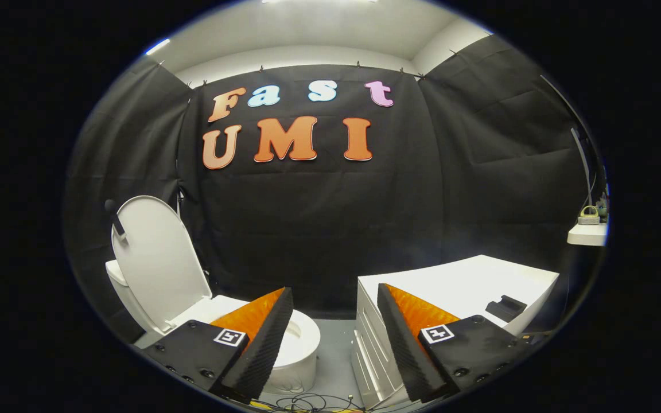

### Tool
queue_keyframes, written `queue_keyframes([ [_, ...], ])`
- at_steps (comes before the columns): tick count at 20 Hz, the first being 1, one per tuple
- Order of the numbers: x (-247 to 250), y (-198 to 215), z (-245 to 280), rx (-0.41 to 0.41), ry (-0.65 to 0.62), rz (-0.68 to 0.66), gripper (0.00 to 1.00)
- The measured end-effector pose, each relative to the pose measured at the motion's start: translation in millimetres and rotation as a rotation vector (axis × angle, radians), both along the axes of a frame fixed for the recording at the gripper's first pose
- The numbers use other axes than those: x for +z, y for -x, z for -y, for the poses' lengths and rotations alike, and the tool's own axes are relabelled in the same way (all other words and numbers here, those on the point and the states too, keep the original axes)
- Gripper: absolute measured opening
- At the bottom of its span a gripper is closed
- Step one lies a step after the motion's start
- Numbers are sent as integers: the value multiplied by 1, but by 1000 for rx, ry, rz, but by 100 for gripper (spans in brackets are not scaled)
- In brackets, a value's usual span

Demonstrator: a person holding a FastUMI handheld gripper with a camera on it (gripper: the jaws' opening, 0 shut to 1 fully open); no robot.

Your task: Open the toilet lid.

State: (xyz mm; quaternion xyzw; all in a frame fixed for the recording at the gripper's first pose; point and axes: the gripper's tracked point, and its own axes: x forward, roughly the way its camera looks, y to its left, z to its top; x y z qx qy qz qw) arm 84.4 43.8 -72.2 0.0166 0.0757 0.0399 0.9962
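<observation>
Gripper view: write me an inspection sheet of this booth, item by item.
Surface: grey floor, bare between toilet and cabinet.
Job's things: white oval plastic toilet lid already raised, standing upright against the tank; white toilet bowl exposed.
Clutter: small dark object lying on the white drawer cabinet; small items on a white shelf, too small to identify.
Grippers: gripper with jaws wide apart, holding nothing, toilet beyond the left finger.
Cables: thin loose wires on the floor below the fingers.
Surroundings: black cloth wall, white ceiling.
</observation>
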Motion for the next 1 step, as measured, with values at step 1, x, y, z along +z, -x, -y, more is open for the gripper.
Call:
queue_keyframes([
  [1, 0, 1, 0, 0, 1, 0, 95],
])
